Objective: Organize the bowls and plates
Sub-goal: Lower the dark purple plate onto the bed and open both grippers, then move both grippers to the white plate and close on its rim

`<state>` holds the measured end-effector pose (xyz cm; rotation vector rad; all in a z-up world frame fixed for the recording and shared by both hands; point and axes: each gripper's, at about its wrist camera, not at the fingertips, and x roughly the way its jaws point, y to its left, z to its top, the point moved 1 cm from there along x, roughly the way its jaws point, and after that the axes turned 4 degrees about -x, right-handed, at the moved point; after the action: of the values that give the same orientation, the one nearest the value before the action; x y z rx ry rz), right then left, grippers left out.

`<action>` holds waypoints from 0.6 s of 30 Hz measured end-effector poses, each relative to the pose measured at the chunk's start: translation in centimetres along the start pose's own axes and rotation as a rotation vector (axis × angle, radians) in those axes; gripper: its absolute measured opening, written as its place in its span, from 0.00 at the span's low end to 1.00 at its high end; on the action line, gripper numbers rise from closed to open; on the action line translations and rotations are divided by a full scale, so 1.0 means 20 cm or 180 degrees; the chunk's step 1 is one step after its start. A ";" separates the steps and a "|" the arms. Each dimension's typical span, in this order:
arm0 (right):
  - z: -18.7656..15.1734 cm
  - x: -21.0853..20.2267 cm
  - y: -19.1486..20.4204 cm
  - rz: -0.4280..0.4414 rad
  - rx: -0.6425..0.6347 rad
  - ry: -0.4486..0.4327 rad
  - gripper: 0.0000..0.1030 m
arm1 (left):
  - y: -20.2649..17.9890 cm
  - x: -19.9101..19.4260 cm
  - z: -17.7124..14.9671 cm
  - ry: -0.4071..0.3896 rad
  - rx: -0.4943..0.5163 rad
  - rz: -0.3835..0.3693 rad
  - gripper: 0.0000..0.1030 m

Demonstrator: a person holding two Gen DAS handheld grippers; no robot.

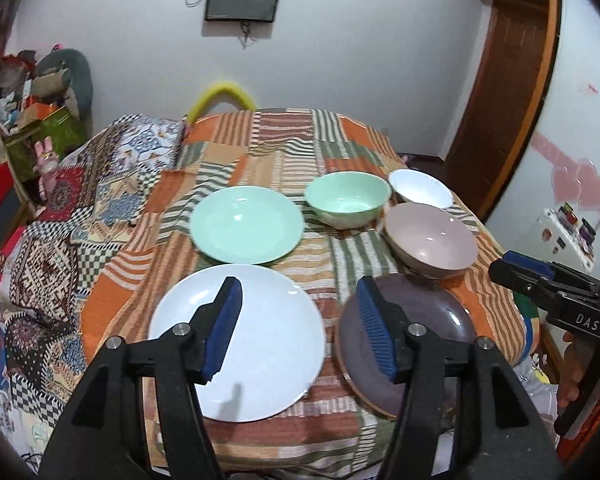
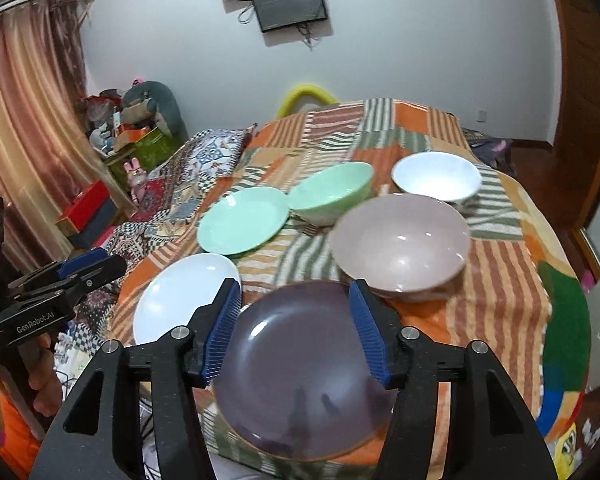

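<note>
While both grippers hung open and empty above the patchwork cloth (image 1: pixel 340 248), the left gripper (image 1: pixel 300 328) sat over the near white plate (image 1: pixel 260 340) and the right gripper (image 2: pixel 296 332) over the dark plate (image 2: pixel 300 380); bowls lay farther off.

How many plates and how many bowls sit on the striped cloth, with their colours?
Plates: 3, namely the white plate, the green plate and the dark purple plate.
Bowls: 3, namely the green bowl, the white bowl and the pink bowl.
Total: 6 dishes, none stacked.
</note>
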<state>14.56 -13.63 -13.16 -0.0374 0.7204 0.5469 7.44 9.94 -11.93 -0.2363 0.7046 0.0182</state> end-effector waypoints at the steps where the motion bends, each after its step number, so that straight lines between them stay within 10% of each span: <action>1: 0.01 0.02 0.02 0.0015 -0.0021 0.0006 0.55 | 0.03 0.00 0.00 0.0001 -0.0031 0.0016 0.57; 18: 0.04 0.43 0.29 0.0193 -0.0368 0.0504 0.59 | 0.62 0.20 -0.17 0.0384 -0.0641 0.0511 0.57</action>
<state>17.60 -4.36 -17.15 -0.1684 0.8454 0.6484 7.07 21.04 -19.65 -0.3756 0.8416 0.2304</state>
